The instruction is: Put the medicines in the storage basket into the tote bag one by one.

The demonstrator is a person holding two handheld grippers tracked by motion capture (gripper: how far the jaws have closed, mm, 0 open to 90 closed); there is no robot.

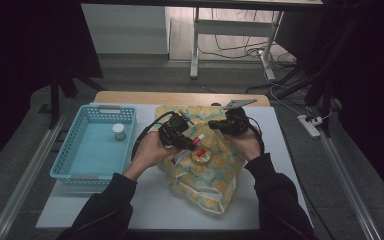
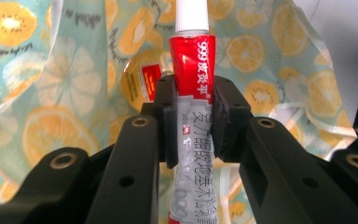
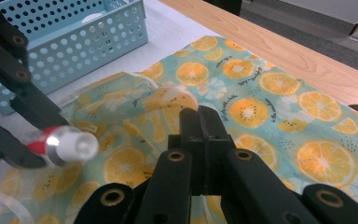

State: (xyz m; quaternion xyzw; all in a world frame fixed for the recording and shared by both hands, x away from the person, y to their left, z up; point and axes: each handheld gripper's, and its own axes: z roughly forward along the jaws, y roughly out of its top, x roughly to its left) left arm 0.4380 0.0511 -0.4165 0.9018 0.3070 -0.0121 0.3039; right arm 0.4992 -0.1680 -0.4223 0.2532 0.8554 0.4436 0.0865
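Red-and-white tube (image 2: 193, 93) is pinched crosswise in the left tool (image 2: 193, 119), cap pointing to 12 o'clock, above the orange-print bag (image 1: 205, 175). Blue basket (image 1: 72, 150) lies at 9 o'clock, nearer this hand. Right tool (image 3: 200, 140) is pressed together, empty.

Tube (image 2: 193, 140): white print "999" on red band, Chinese characters after it, reading "皮炎平" as far as legible. Silver part below: larger grey Chinese characters running lengthwise, partly hidden by jaws, not fully readable; small red mark beside them; digits "000" near bottom edge. Cloth (image 2: 65, 74): small black script lines between orange slices, too small to read. Round tin (image 2: 140, 81): red label with white marks, illegible.
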